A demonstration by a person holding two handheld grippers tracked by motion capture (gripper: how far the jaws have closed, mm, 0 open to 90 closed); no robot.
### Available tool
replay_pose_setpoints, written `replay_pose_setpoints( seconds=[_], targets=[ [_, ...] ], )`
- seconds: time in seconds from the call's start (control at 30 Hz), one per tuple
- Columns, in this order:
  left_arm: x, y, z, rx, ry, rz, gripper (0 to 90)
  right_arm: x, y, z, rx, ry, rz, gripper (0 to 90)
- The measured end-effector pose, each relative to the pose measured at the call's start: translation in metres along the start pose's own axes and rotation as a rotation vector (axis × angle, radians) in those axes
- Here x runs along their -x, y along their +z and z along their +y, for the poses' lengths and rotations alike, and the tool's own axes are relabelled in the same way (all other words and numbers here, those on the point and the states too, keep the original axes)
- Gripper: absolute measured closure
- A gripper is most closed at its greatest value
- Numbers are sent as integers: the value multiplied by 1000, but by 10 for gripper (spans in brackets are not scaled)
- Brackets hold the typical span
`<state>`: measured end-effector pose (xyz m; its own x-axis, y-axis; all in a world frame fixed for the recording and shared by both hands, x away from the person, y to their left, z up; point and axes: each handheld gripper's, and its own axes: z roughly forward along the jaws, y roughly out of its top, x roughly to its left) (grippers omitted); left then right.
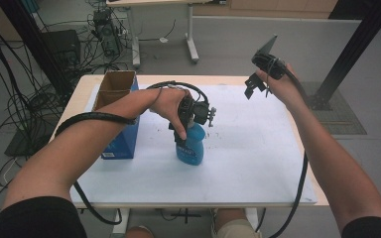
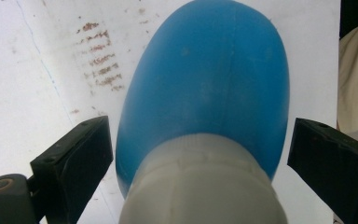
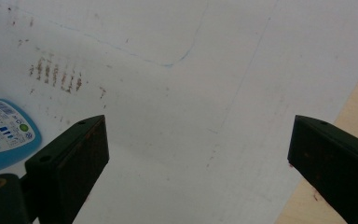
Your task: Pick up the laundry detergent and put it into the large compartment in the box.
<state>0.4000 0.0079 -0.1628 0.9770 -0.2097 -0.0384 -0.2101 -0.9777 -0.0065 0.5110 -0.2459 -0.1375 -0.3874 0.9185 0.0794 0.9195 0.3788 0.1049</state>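
One blue bottle (image 1: 192,145) stands upright near the middle of the white tabletop (image 1: 258,163), long axis vertical, pale cap end up. The left claw (image 1: 192,130) hangs directly over it, pointing down; in the left gripper view the bottle (image 2: 205,88) sits centred between the two jaws, which are spread wide with white surface showing in the gap on either side, so nothing is gripped yet. Judged next move: lower and close about the neck, with no sideways correction needed. The right claw (image 1: 254,84) is held up over the far right of the tabletop, well apart from the bottle, jaws likewise spread and empty. A blue cardboard box (image 1: 119,116), open-topped, stands just left of the bottle. Cables and table legs crowd the floor beyond.
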Motion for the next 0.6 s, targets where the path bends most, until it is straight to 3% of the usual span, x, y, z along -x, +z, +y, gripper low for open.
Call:
replay_pose_setpoints(
  seconds=[0.6],
  targets=[
    [4, 0, 0, 0, 28, 23, 141, 0, 0, 0, -1, 4, -1, 53]
  ],
)
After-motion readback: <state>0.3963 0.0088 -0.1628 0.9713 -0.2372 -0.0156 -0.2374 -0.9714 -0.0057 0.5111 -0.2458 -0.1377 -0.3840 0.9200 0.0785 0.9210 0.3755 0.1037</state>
